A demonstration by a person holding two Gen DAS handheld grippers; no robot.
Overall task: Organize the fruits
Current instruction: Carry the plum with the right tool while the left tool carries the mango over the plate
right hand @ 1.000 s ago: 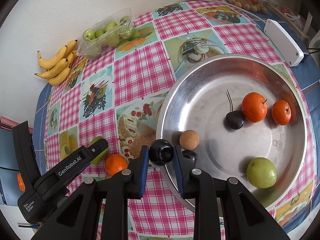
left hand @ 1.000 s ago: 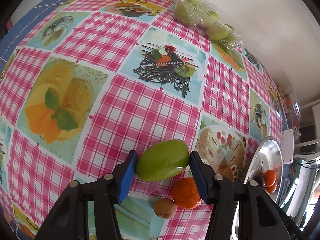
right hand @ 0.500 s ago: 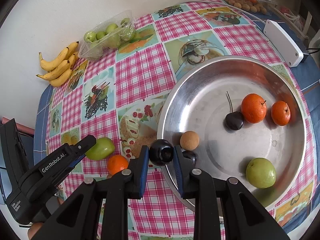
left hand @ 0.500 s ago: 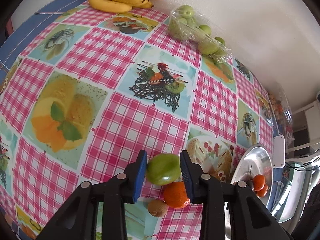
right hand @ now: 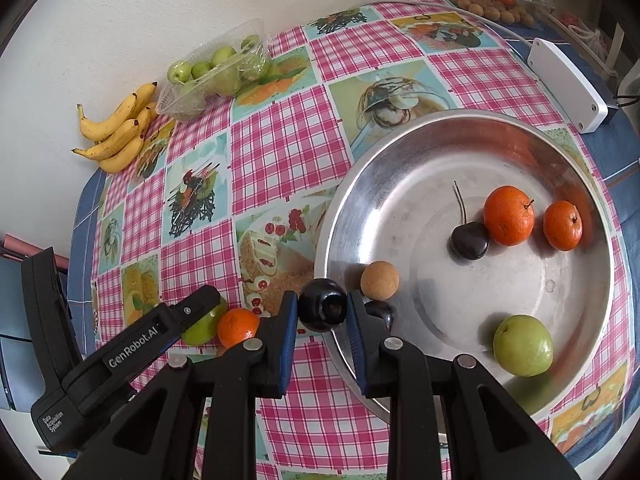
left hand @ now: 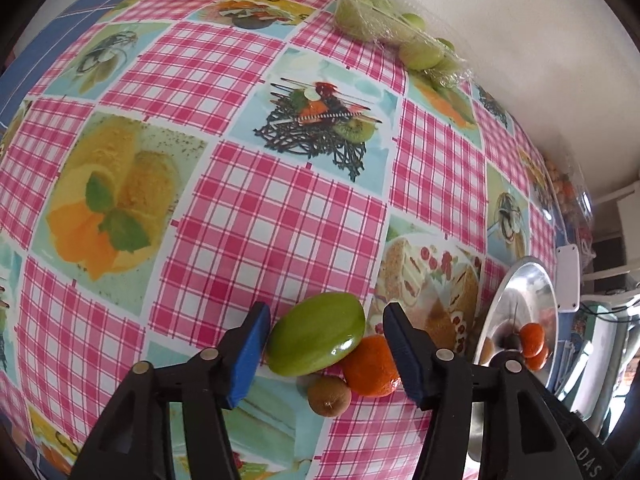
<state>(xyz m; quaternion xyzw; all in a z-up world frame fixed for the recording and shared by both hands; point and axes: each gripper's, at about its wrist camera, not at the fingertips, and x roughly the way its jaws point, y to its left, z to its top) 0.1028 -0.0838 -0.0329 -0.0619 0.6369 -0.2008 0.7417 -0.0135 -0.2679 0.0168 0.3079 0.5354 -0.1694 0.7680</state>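
Right gripper clamps a dark plum over the steel bowl's seven-o'clock rim, seemingly for dropping in, while the left gripper (jaws apart) brackets a green fruit on the cloth, orange touching at four o'clock.

The left gripper reads "GenRobot.AI" and "Data Acquisition System".

Pink-checked tablecloth; green fruit; orange tangerine; silver bowl.
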